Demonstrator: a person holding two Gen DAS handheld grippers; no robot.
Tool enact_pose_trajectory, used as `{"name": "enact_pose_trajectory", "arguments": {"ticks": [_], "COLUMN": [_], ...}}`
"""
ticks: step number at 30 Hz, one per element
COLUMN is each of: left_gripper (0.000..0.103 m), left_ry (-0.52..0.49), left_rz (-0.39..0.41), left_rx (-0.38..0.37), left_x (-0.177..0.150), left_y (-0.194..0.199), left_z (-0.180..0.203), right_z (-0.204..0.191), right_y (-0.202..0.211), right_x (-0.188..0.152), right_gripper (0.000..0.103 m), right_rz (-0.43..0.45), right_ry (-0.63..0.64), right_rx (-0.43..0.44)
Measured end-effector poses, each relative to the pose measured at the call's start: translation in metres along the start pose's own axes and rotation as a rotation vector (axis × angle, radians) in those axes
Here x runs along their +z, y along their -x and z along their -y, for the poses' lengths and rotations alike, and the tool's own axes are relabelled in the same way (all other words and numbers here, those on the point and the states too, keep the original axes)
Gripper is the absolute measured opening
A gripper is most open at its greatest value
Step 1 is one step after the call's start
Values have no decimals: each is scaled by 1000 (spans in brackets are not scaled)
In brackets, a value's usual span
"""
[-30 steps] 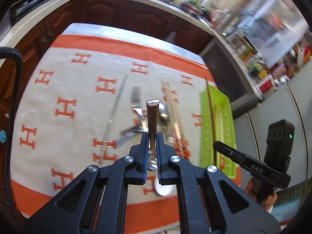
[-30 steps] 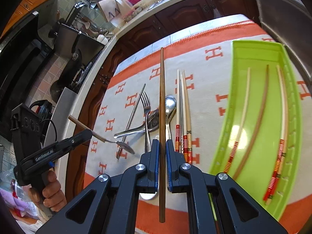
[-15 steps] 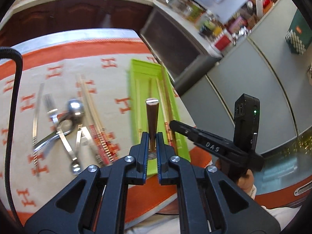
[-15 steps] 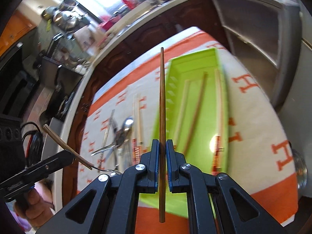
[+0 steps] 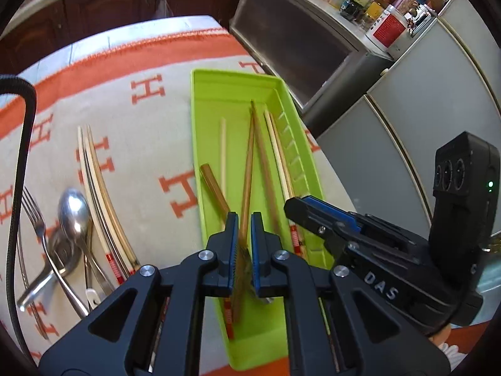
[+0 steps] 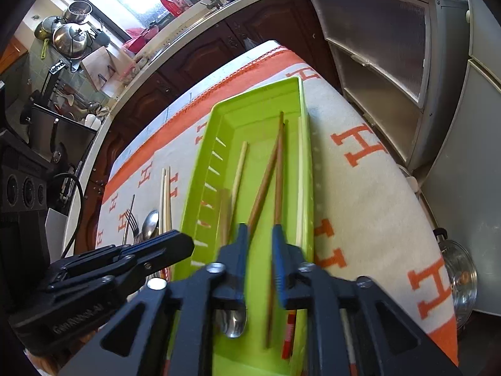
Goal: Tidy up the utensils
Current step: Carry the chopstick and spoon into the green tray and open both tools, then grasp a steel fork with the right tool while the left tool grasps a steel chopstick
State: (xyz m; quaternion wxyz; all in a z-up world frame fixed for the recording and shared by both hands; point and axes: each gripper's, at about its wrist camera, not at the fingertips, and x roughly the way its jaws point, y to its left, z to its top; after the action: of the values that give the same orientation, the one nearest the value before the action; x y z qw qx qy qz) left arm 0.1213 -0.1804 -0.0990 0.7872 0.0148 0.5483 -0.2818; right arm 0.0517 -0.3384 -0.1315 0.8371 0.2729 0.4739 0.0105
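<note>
Right gripper (image 6: 258, 228) over green tray (image 6: 203, 169), jaws opening, brown chopstick (image 6: 278, 181) loose between the pads, tip towards 12 o'clock, blurred, likely dropping. Left gripper (image 5: 241, 219) clamped nearly closed on wooden-handled spoon (image 5: 214, 185), handle poking out to 11 o'clock above the tray. Risks: lands crossed over the other brown stick already in the tray, or bounces and hangs over the near rim at 6 o'clock. Could clip the spoon, since both tools crowd the same end. Thin pinch may let the spoon swivel. More chopsticks (image 5: 97, 181) and cutlery left on cloth (image 5: 150, 141) at 9 o'clock.
</note>
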Motion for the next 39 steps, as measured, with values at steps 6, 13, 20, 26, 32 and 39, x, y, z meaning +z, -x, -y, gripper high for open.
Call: {"name": "enact_pose_trajectory", "arguments": {"ticks": [6,13,20,26,32,39], "left_gripper": [5,6,6,6,6,6], "left_ry": [20,83,117,164,236,348], "left_rz": [24,70,90,108,160,203], "left_rx": [7,36,65,79,102,128], "left_x": [3,-9,-32,-48,-65,-82], "left_y": [2,26,44,58,88,116], "left_z": [-10,-31,-47,-68,-103,-155], "right_z": [-17,-31,-45,-60,-86,-120], "right_y": [-7,-5,-4,2,4,-1], "right_x": [7,-2,-10,-19,-29,-32], "right_gripper": [36,36,36,36,36,36], "right_rz": [41,30,21,15,1,-25], "right_ry": [26,48,79,116,176,237], "right_rx": [-32,-21,-5,3,15,31]}}
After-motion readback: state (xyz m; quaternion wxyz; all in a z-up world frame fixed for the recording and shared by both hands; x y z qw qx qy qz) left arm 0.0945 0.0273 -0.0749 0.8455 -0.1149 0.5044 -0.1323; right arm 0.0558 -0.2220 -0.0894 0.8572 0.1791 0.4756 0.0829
